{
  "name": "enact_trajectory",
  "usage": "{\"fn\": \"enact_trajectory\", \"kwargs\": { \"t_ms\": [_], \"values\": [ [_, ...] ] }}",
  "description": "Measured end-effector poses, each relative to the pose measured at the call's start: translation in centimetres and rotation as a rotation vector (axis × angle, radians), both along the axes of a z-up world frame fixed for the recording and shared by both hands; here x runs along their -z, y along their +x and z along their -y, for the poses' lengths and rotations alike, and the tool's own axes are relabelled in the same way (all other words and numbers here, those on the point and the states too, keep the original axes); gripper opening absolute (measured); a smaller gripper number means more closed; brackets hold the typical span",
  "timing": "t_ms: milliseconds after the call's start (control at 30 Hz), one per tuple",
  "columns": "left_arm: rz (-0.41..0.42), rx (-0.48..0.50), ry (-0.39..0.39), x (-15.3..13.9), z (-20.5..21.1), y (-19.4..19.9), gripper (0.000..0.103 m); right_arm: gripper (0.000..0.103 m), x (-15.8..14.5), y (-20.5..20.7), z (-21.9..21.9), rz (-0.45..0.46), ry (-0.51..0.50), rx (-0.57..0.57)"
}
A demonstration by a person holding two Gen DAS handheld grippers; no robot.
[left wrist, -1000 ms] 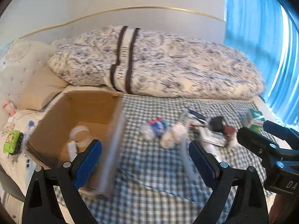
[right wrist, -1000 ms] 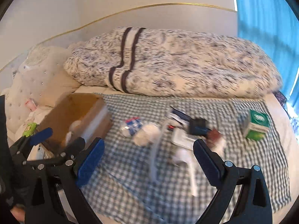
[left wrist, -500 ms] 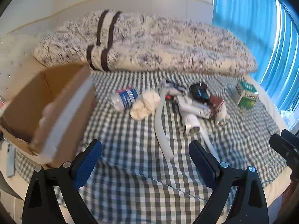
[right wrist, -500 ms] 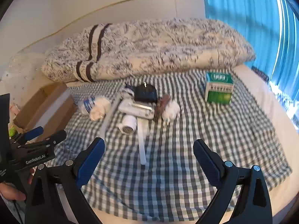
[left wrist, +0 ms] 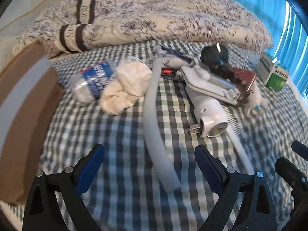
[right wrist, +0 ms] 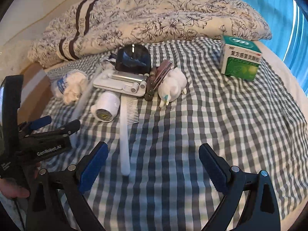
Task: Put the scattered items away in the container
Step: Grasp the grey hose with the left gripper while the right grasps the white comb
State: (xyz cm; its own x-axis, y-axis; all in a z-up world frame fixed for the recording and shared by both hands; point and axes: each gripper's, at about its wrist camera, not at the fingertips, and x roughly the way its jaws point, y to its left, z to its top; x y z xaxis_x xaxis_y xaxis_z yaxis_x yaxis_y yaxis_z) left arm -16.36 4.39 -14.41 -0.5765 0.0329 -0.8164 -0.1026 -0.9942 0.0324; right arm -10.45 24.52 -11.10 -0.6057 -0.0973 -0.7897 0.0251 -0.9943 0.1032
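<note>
A heap of items lies on the checked cloth (right wrist: 192, 127): a blue-labelled bottle (left wrist: 92, 80), a white crumpled cloth (left wrist: 127, 88), a long white tube (left wrist: 154, 115), a white plug (left wrist: 211, 115), a flat white device (right wrist: 121, 82), a black case (right wrist: 134, 59), a white comb (right wrist: 125, 130), a white toy animal (right wrist: 173, 86) and a green medicine box (right wrist: 240, 59). The cardboard box (left wrist: 23, 115) stands at the left. My left gripper (left wrist: 149, 159) is open over the tube's near end. My right gripper (right wrist: 154, 154) is open, just right of the comb's handle.
A rolled flowered duvet (right wrist: 154, 19) lies along the back of the bed. Blue curtains (left wrist: 279, 9) hang at the right. A hand (right wrist: 11, 190) holds the left gripper at the lower left of the right wrist view. Bare cloth stretches to the right of the heap.
Both grippers have moved forward and right, from beside the box to close over the heap. The box has slid to the left edge of both views. Both grippers stayed open.
</note>
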Motion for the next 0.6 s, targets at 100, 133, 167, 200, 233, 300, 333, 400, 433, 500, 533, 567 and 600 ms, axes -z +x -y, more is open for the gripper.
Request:
{"fn": "enact_trajectory", "kwargs": {
  "t_ms": [100,133,167,200,233,300,333,400,433,500,533,567,600],
  "values": [
    [0.018,0.001,-0.015,1.4,-0.4,-1.4,0.097,0.096,0.8,-0.8,0.4,0.011,0.006,-0.003],
    [0.021,-0.003,-0.025,1.8,-0.5,-1.8,0.097,0.096,1.0,-0.9,0.5,0.015,0.005,-0.007],
    [0.025,-0.008,-0.031,2.1,-0.5,-2.1,0.097,0.096,1.2,-1.0,0.6,0.018,0.006,-0.011],
    [0.03,-0.012,-0.024,2.3,-0.4,-2.3,0.097,0.096,1.3,-1.2,0.7,0.021,0.009,-0.013],
    [0.034,-0.013,-0.007,2.4,-0.2,-2.4,0.097,0.096,1.5,-1.3,0.8,0.026,0.012,-0.016],
    [0.037,-0.001,0.018,2.5,0.0,-2.4,0.085,0.096,2.0,-1.7,1.0,0.04,0.017,-0.02],
    [0.043,0.013,0.025,2.5,-0.1,-2.4,0.081,0.096,2.2,-1.9,1.1,0.046,0.02,-0.023],
    [0.033,0.03,0.024,2.1,-0.2,-2.0,0.053,0.094,2.3,-2.0,1.4,0.049,0.023,-0.033],
    [0.031,0.038,0.028,2.0,-0.2,-1.9,0.043,0.093,2.3,-2.0,1.6,0.048,0.027,-0.038],
    [0.034,0.051,0.053,1.7,-0.1,-1.7,0.02,0.091,2.2,-2.1,2.0,0.046,0.036,-0.042],
    [0.033,0.051,0.06,1.6,0.1,-1.6,0.019,0.089,2.2,-2.1,2.2,0.047,0.036,-0.046],
    [0.032,0.05,0.065,1.5,0.2,-1.5,0.016,0.088,2.2,-2.1,2.4,0.049,0.035,-0.051],
    [0.031,0.048,0.073,1.3,0.4,-1.4,0.015,0.084,2.2,-2.2,2.6,0.052,0.039,-0.052]
  ]
}}
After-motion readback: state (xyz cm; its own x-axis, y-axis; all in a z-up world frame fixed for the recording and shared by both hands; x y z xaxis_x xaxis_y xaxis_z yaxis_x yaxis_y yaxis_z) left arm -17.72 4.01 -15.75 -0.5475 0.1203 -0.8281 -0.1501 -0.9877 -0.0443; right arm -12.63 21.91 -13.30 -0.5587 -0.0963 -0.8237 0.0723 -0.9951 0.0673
